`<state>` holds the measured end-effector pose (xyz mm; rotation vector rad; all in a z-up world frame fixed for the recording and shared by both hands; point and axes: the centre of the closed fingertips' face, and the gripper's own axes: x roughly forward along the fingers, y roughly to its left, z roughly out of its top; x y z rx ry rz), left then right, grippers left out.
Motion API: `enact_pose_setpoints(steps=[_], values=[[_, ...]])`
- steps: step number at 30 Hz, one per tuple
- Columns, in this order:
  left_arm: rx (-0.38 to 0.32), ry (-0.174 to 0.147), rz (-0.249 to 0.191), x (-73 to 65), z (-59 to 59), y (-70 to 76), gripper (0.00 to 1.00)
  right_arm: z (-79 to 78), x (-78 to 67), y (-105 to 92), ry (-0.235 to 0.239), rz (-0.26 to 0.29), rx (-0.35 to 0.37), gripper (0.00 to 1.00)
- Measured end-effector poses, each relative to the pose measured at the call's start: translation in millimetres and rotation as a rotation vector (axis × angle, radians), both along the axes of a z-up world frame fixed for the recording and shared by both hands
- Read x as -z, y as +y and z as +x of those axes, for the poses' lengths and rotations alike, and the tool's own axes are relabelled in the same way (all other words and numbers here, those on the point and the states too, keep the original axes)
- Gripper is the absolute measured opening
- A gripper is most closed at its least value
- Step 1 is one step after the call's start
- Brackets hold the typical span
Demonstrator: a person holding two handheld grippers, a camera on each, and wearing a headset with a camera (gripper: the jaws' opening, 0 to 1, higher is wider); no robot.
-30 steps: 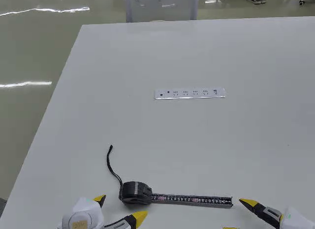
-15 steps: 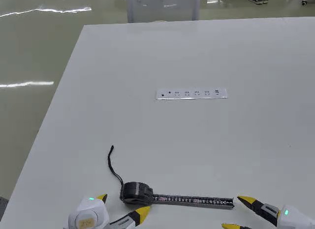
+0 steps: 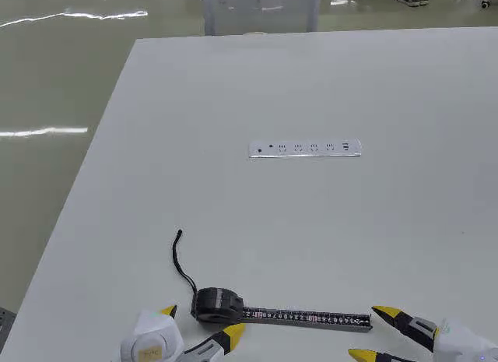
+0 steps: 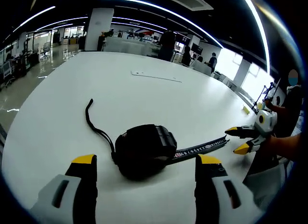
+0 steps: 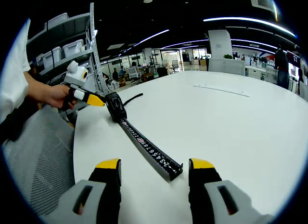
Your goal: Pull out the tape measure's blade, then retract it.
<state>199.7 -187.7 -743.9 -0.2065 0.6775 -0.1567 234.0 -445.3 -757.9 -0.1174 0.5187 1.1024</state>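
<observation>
2 gaping tongs: left tongs (image 3: 199, 323) before the tape measure (image 3: 216, 304), right tongs (image 3: 369, 332) before its blade (image 3: 307, 318) tip.

Bright, even light from ceiling strips (image 5: 231, 19), glare streaks on the floor (image 3: 70, 17), fisheye bending at both gripper views' edges.

White table (image 3: 233, 105) with tape measure (image 3: 216, 305), power strip (image 3: 305, 148)

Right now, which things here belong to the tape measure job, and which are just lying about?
Job: tape measure; its blade, pulled out; open left gripper, jaws either side of the tape measure; open right gripper at the blade's tip.
Lying about: power strip, farther back on the table.
</observation>
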Motion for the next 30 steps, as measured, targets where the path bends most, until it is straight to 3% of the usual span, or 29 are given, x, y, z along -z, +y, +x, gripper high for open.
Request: enact_pose_setpoints(steps=[3, 8, 18, 30], values=[[-0.023, -0.001, -0.017, 0.3, 1.8, 0.0, 0.82, 1.8, 1.7, 0.2, 0.0, 0.0, -0.005, 0.56], [-0.054, -0.005, 0.004, -0.8, 4.8, 2.3, 0.81, 3.0, 1.8, 2.2, 0.001, 0.004, -0.014, 0.56], [-0.096, -0.01, -0.006, -0.5, 9.5, 3.4, 0.79, 5.1, 3.7, 3.0, 0.004, 0.001, -0.024, 0.54], [-0.109, -0.004, -0.009, 3.3, 15.1, 0.0, 0.76, 9.3, 6.4, 3.8, 0.006, 0.004, -0.032, 0.53]])
